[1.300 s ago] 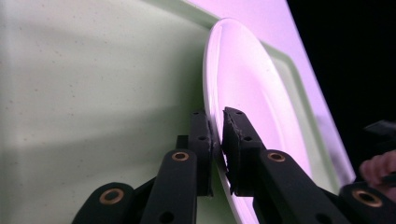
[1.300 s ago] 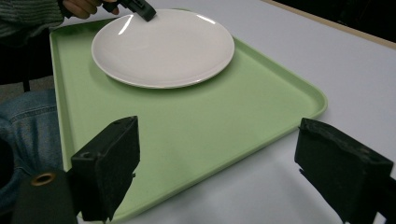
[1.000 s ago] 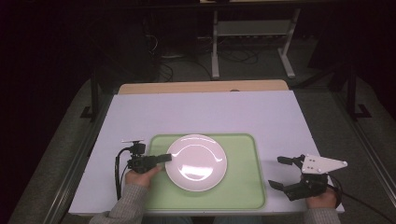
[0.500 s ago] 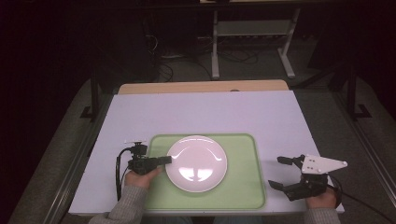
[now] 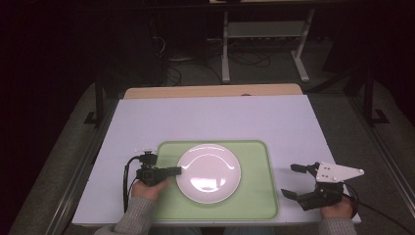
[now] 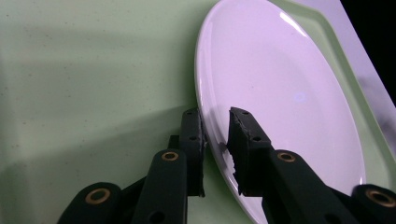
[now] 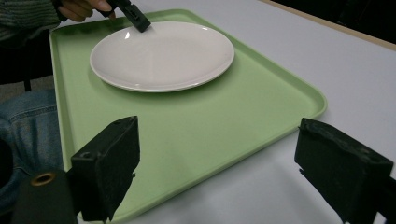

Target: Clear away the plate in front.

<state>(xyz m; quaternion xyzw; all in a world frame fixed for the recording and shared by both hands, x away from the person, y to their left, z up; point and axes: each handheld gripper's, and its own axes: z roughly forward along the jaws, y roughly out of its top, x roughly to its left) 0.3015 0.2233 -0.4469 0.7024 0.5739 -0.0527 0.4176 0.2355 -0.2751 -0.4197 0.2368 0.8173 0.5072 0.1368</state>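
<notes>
Barely anything has shifted since a second ago: our left tongs (image 5: 177, 170) were already at the plate's rim and they sit in the same spot, and the right tongs (image 5: 294, 180) haven't budged either.

So, the white plate (image 5: 209, 173) lies flat on the green tray (image 5: 254, 196), a bit left of the tray's middle. The tray rests on the white tabletop (image 5: 215, 120), toward our edge of it. Left tongs come in at the plate's 9 o'clock. In the left gripper view the jaws are narrow and straddle the rim (image 6: 212, 135), one jaw outside over the tray (image 6: 84, 84) and one over the plate's inner face (image 6: 280, 84). They're pinching the rim as far as we can tell, though there's a sliver of gap on the inner side, so it's close rather than crushed. Our left hand (image 5: 147, 188) rests on the tray's left edge.

Right tongs are wide open, parked over bare tabletop at about 3 o'clock from the tray, just past its right edge and touching nothing. In the right gripper view the two jaws frame the tray's near corner (image 7: 299, 116), with the plate (image 7: 163, 53) well beyond them and the left tongs (image 7: 137, 21) touching its far rim.
</notes>
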